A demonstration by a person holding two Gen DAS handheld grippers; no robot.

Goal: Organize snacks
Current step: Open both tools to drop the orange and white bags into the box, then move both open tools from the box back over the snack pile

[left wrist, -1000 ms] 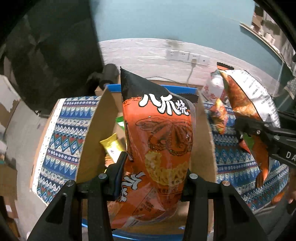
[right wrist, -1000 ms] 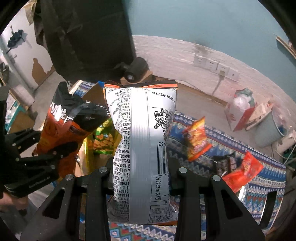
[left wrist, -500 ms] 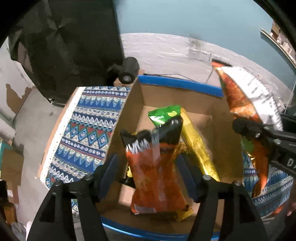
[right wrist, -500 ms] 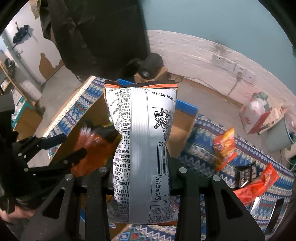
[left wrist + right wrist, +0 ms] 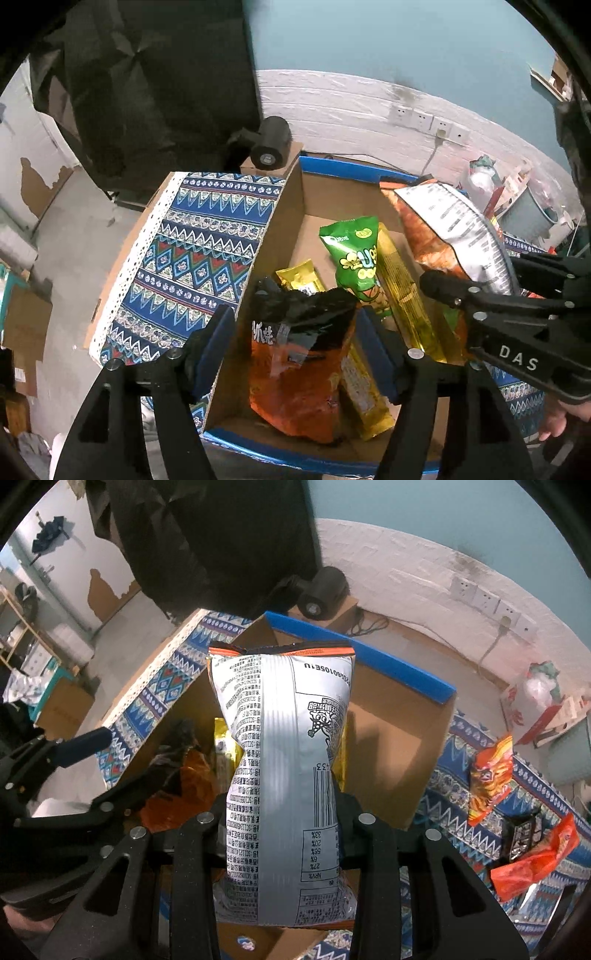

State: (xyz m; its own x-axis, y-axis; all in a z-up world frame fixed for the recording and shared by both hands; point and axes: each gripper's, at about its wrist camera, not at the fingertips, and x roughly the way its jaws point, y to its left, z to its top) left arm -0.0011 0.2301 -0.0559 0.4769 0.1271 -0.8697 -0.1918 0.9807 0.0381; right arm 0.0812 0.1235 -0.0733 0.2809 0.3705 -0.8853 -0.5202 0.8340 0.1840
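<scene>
Left wrist view: my left gripper [image 5: 295, 343] gapes around the orange bag [image 5: 299, 373] inside the box [image 5: 258, 280]; my right gripper [image 5: 282, 823] pinches the silver bag [image 5: 284, 768], which I should lower beside it.

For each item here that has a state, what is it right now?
Left gripper: open, around the orange bag.
Orange bag: in the box, leaning, released.
Right gripper: shut on the silver bag.
Silver bag: held upright above the box.
Box: open, holds several snacks.
Green bag: lying in the box.

dim, cool indoor light, heavy fisheye bending, black vignetted corners, soft shadows, slight blur
</scene>
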